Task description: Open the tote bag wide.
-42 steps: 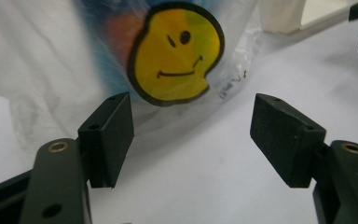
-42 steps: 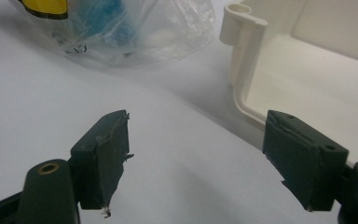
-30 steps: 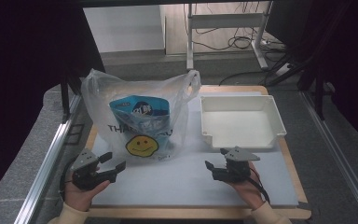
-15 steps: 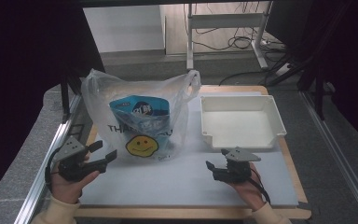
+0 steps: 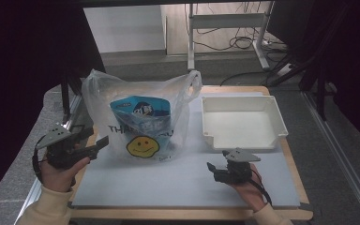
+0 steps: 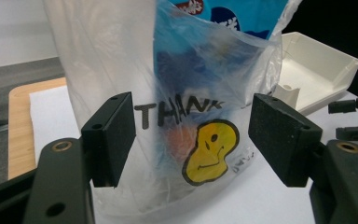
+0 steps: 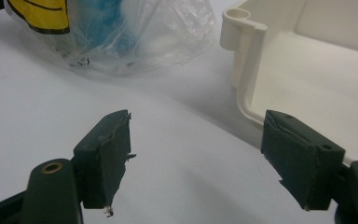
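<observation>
As the left hand-held gripper point(image 5: 104, 140) gaped wide beside it, the thin plastic bag point(image 5: 138, 115) looked light, floppy and slippery, best pinched at a handle loop point(image 5: 194, 80).

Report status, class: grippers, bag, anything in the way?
Left gripper open, beside bag. Right gripper open, empty, near tray. Nothing in the way.

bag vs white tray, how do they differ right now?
The plastic bag is clear, soft and printed with a smiley; the white tray is opaque, rigid and plain. The bag stands tall with a blue packet inside; the tray sits low with nothing in it. Both rest on the white mat, untouched by either gripper.
</observation>
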The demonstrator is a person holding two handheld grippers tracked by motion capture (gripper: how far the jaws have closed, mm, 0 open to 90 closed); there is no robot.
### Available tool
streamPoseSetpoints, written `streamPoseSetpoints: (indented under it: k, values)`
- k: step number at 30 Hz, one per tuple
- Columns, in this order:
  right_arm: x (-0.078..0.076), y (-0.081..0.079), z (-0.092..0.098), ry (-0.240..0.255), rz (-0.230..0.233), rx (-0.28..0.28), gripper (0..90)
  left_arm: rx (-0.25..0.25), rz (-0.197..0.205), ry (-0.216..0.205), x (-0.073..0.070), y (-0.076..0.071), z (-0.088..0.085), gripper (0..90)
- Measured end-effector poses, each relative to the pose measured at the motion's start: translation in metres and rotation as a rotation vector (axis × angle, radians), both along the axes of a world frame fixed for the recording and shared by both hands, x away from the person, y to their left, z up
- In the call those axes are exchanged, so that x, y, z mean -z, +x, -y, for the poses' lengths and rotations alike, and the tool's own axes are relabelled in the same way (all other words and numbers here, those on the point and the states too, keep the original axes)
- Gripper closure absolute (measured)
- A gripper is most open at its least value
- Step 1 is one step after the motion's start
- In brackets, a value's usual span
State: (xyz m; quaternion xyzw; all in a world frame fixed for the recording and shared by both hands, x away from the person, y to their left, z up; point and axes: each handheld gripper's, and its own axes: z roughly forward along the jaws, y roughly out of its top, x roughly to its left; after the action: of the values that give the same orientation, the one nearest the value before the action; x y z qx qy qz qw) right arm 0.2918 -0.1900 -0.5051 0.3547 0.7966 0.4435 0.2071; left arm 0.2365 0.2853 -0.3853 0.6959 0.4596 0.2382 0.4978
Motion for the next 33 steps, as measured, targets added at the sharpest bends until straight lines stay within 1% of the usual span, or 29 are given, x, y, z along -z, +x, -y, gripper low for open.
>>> streamPoseSetpoints:
  k: [6,10,15,19,21,25,29,33]
  values:
    - [0.001,0.0,0.0,-0.003,0.002,0.006,24.1,-0.027,0.008,-0.005,-0.007,0.009,-0.008,31.2]
    - [0.002,0.001,0.0,-0.006,-0.003,0.007,24.1,-0.042,0.013,0.001,-0.012,0.015,-0.013,31.5]
    - [0.002,0.001,0.0,-0.011,-0.002,0.007,24.1,-0.046,0.01,0.001,-0.015,0.021,-0.015,31.6]
    - [0.003,0.001,-0.001,-0.016,-0.005,0.005,24.1,-0.052,0.007,0.01,-0.017,0.026,-0.016,31.6]
    - [0.004,0.001,-0.002,-0.018,-0.008,0.003,24.1,-0.059,0.013,0.003,-0.018,0.028,-0.018,31.5]
    - [0.005,0.001,-0.002,-0.019,-0.014,0.006,24.1,-0.069,0.014,0.006,-0.02,0.032,-0.024,31.6]
    - [0.005,0.001,-0.003,-0.027,-0.009,0.004,24.1,-0.078,0.018,-0.004,-0.023,0.036,-0.03,31.9]
    - [0.006,0.001,-0.003,-0.031,-0.016,0.001,24.1,-0.085,0.013,-0.004,-0.025,0.044,-0.034,32.1]
